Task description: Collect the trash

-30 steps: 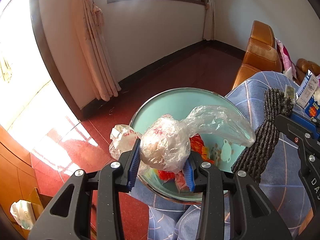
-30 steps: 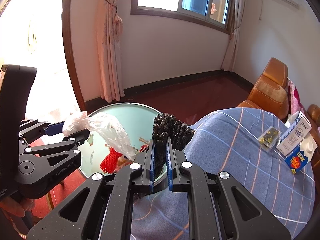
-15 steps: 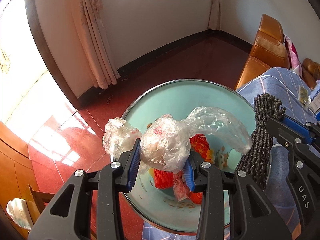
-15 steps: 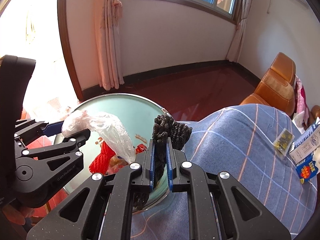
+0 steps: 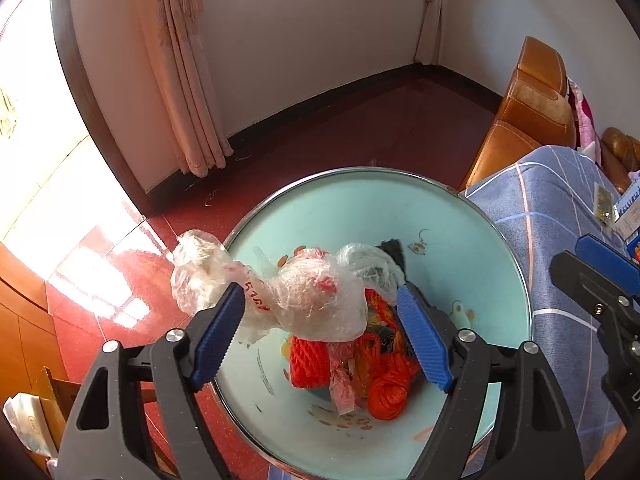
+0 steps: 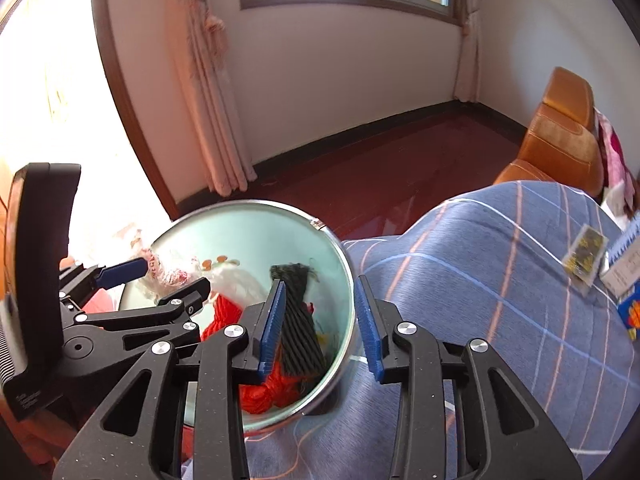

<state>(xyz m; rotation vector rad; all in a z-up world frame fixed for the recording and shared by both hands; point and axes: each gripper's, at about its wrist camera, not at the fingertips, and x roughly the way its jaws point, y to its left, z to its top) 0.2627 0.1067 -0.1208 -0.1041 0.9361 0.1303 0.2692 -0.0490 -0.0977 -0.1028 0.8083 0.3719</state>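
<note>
We see a round basin [image 5: 460, 232] with a shiny metal rim and a smooth, glossy pale-green enamel inside. In it lie coarse red-orange knitted netting [image 5: 390, 388] and a matt black ribbed woven bundle [image 6: 298, 322]. Crinkled clear plastic film [image 5: 316, 304] gleams above them. The checked blue cloth [image 6: 500, 280] looks soft and matt, the dark red tiled floor [image 5: 360, 132] polished. We note ridged blue rubbery pads [image 5: 218, 332].

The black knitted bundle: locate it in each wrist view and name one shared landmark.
Left wrist: the black knitted bundle is mostly hidden behind the clear plastic bag.
Right wrist: bundle centre frame, beside the right gripper.
Shared landmark: the teal basin.
</note>
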